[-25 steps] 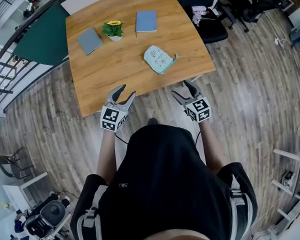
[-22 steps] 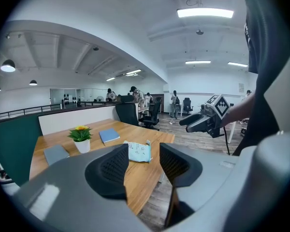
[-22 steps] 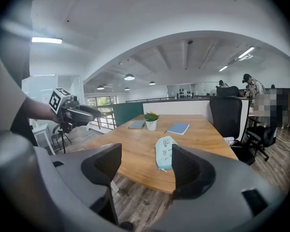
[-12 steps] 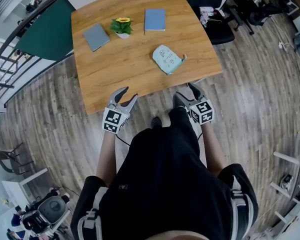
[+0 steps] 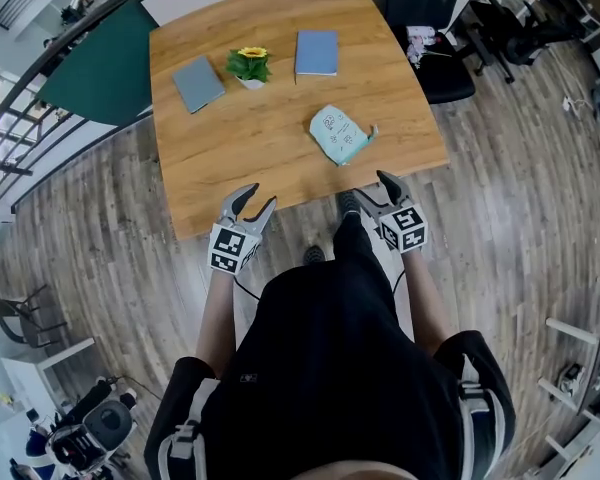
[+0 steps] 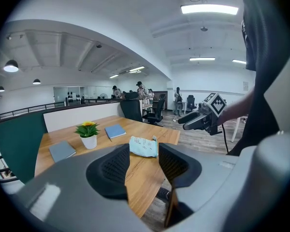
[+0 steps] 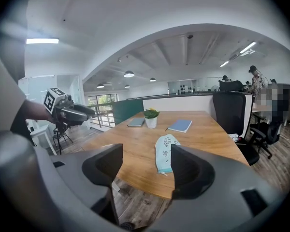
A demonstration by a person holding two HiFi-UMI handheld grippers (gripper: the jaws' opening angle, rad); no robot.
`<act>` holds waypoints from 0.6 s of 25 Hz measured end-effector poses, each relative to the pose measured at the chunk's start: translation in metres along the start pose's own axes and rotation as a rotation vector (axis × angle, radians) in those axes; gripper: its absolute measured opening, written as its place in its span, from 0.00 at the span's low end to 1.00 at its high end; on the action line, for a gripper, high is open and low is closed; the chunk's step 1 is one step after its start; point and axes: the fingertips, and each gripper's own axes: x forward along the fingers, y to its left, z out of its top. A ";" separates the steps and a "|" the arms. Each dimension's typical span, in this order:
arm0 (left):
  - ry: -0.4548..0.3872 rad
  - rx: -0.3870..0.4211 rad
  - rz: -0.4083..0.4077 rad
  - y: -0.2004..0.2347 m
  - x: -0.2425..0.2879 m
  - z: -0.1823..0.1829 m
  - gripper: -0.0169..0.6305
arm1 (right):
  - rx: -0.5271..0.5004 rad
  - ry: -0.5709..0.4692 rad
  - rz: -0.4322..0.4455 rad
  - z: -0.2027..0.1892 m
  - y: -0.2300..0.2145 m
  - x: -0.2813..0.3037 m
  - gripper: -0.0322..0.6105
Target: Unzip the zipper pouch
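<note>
Nothing of the unzipping has begun. The light blue zipper pouch (image 5: 342, 135) lies flat on the wooden table (image 5: 270, 158), near its front edge and toward the right corner, and neither tool touches it. In the right gripper view it looks shut, with its small zip pull (image 7: 164, 173) lying at the end nearest the person, though the teeth themselves are too small to read. The left gripper (image 5: 255, 198) hovers off the table's front edge, well short of the pouch. Its jaws stand apart with only air between them, and they have just been narrowing a little. The right gripper (image 5: 368, 190) hangs just off the same edge, closer to the pouch, with its jaws likewise spread and empty. Farther back on the table, well apart from the pouch, are a potted plant (image 5: 249, 65), a blue notebook (image 5: 316, 52) and a grey notebook (image 5: 198, 83). As I judge it, everything is left to do: reach in, pin the pouch body with one gripper, pinch the pull with the other, and draw it along the full length of the zip
</note>
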 end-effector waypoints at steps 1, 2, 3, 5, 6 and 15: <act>0.000 -0.001 0.000 0.001 0.004 0.002 0.32 | 0.001 -0.001 0.002 0.001 -0.003 0.002 0.51; 0.000 -0.003 -0.001 0.001 0.007 0.003 0.32 | 0.002 0.000 0.004 0.002 -0.006 0.004 0.51; 0.001 -0.005 -0.001 0.002 0.010 0.004 0.32 | 0.003 0.003 0.006 0.002 -0.009 0.006 0.51; 0.007 -0.007 -0.002 0.004 0.016 0.006 0.32 | 0.007 0.011 0.012 0.002 -0.013 0.010 0.51; 0.011 -0.008 -0.002 0.006 0.020 0.006 0.32 | 0.007 0.015 0.015 0.002 -0.016 0.012 0.51; 0.039 -0.018 -0.044 0.015 0.078 0.019 0.31 | 0.020 0.053 0.033 0.009 -0.055 0.034 0.51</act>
